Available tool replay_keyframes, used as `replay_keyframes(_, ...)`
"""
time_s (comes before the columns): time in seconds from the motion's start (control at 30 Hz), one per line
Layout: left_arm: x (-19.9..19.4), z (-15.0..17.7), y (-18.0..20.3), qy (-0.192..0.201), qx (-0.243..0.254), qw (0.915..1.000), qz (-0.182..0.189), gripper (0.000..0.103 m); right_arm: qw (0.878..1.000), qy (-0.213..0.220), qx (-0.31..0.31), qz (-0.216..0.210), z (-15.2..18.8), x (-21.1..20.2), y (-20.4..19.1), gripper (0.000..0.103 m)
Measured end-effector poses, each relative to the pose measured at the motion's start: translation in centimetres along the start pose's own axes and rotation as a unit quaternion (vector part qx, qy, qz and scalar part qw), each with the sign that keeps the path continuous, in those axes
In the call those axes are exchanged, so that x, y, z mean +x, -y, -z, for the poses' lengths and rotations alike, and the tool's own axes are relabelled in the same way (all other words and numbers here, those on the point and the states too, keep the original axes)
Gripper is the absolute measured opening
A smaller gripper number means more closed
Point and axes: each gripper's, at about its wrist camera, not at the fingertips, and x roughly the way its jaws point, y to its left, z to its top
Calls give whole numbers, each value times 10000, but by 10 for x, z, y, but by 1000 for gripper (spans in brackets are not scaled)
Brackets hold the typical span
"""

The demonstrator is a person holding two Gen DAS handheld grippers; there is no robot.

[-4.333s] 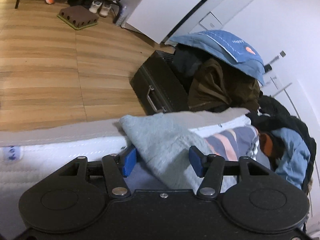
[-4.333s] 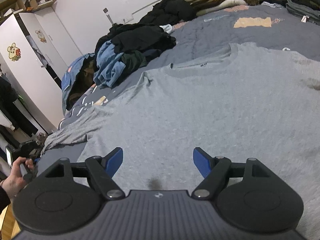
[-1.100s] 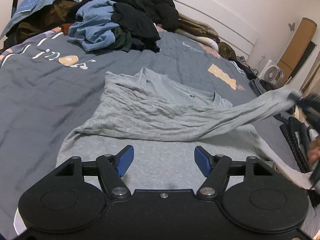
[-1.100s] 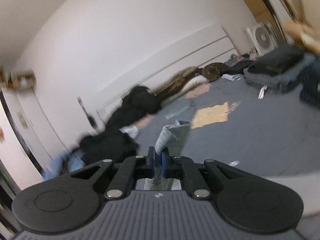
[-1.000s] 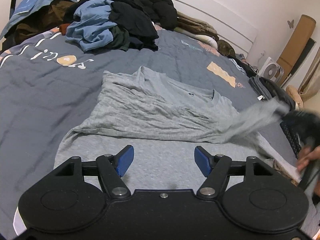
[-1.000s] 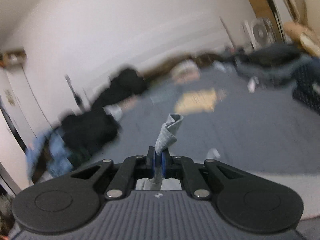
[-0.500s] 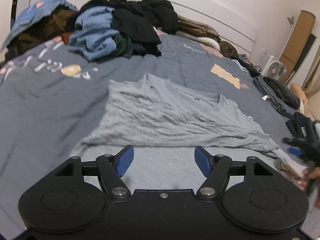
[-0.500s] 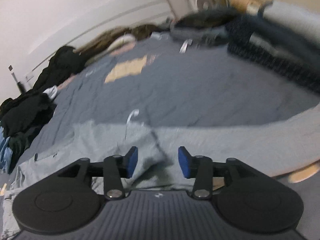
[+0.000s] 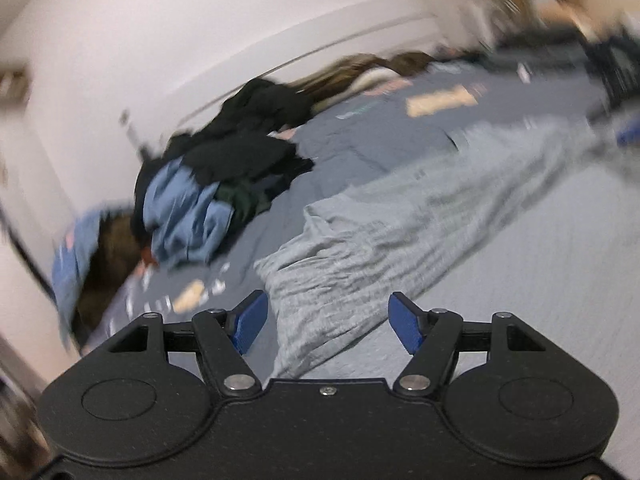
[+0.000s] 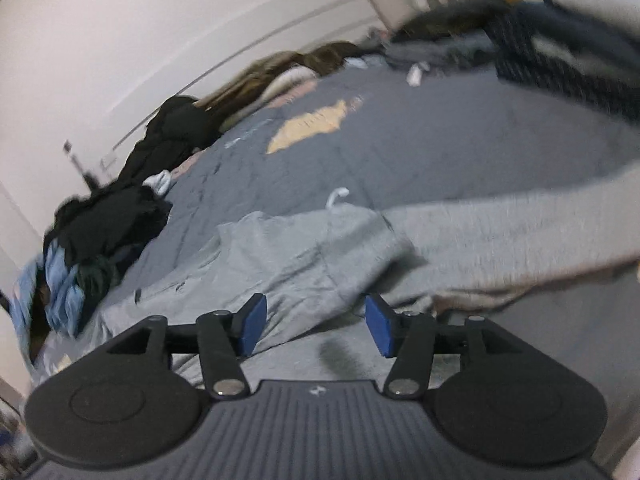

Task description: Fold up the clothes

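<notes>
Right gripper (image 10: 313, 323) jaws just opening, nothing between pads; folded grey shirt (image 10: 304, 264) just beyond fingertips, on bedcover (image 10: 460, 140).

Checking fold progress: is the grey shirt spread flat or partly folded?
Partly folded: the grey shirt has both sleeves laid across its body on the bed, not yet folded lengthwise.

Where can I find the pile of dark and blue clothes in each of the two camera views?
Left wrist view: the clothes pile sits left of centre, on the bed beside the grey shirt.
Right wrist view: the pile lies at the far left edge.
Shared landmark: the orange patch on the bedcover.
</notes>
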Motion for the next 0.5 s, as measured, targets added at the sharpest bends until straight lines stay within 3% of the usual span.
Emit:
replay_keyframes(0.1, 15, 12, 22, -65, 843, 9962, -202, 57, 9983, -173, 530, -192, 1, 11, 11, 54)
replay_keyframes(0.23, 40, 27, 37, -188, 1763, 9831, -448, 50, 9983, -267, 470, -226, 6, 17, 9, 54)
replay_keyframes(0.43, 61, 30, 41, -165, 1964, 9785, -612, 41, 9975, -387, 535, -249, 10, 26, 10, 54)
replay_keyframes(0.5, 64, 32, 42, -192, 2040, 9768, -624, 17, 9970, -394, 626, -245, 10, 28, 12, 54)
